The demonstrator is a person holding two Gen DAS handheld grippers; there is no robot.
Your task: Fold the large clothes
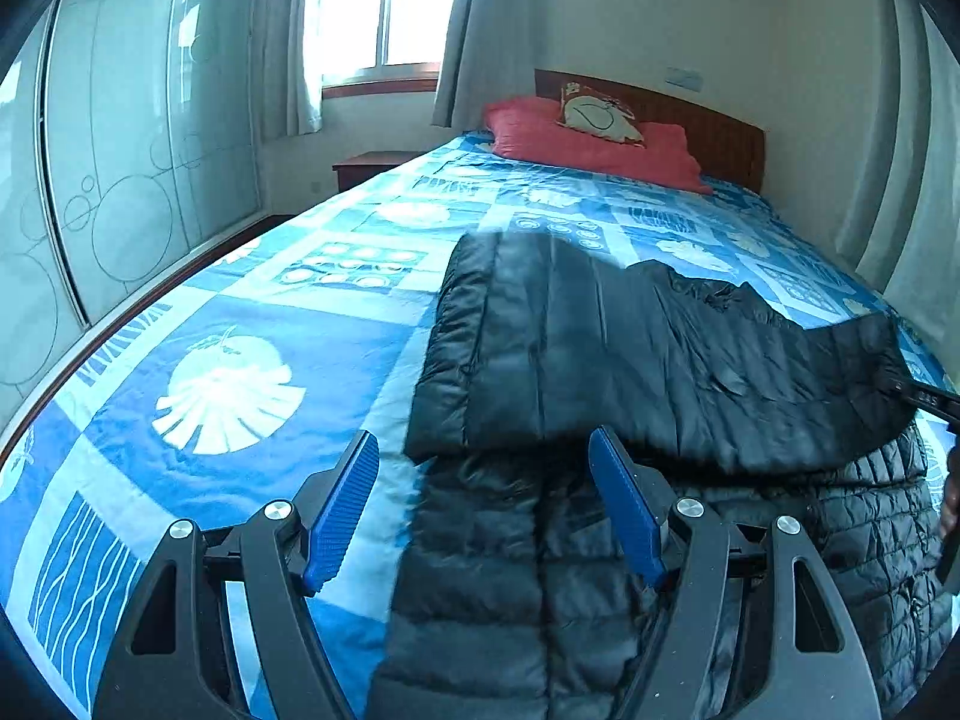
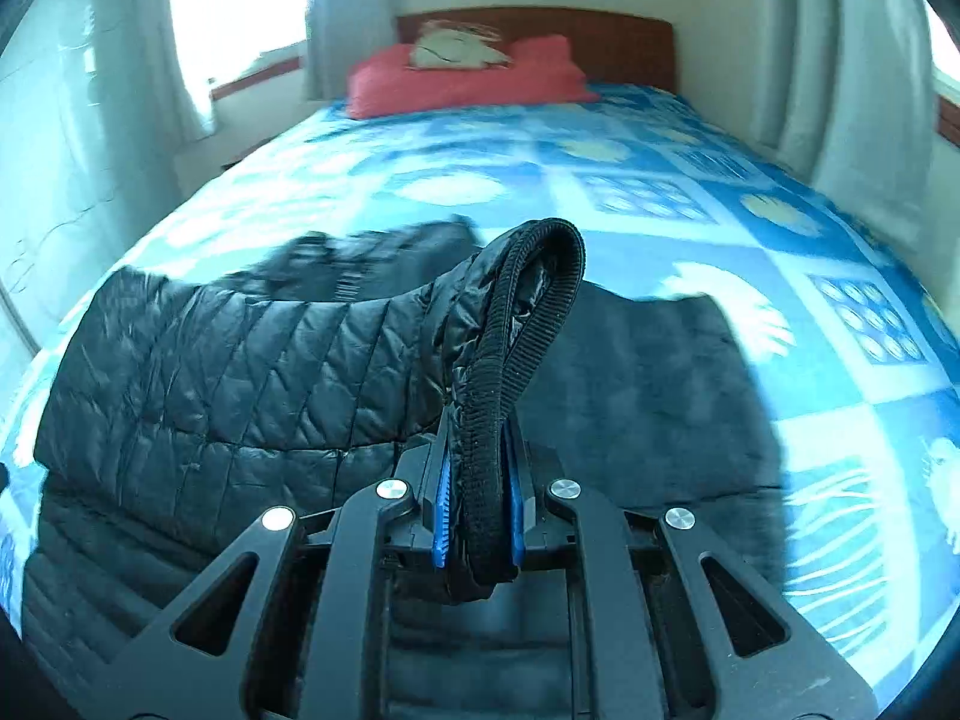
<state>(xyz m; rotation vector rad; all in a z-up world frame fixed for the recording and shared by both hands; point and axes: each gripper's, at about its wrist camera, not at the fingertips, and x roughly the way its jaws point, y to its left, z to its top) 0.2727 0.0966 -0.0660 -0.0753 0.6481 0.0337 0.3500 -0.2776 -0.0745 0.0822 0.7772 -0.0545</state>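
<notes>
Bed [image 1: 252, 324] has the jacket [image 1: 630, 330] lying crosswise; right gripper [image 2: 477, 492] pinches its cuff [image 2: 528, 312], left gripper [image 1: 483, 498] gapes wide over the near edge.

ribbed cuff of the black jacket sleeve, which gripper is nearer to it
Right. The right gripper is shut on the ribbed cuff itself, holding the sleeve up. The left gripper is open over the jacket body, gripping nothing.

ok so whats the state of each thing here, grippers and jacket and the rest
left gripper: open, over the jacket, holding nothing
right gripper: shut on the jacket's ribbed cuff
black puffer jacket: on the bed, partly folded, one part laid over itself
sleeve cuff: lifted, pinched
bed cover: spread flat
red pillow: at the headboard
</notes>
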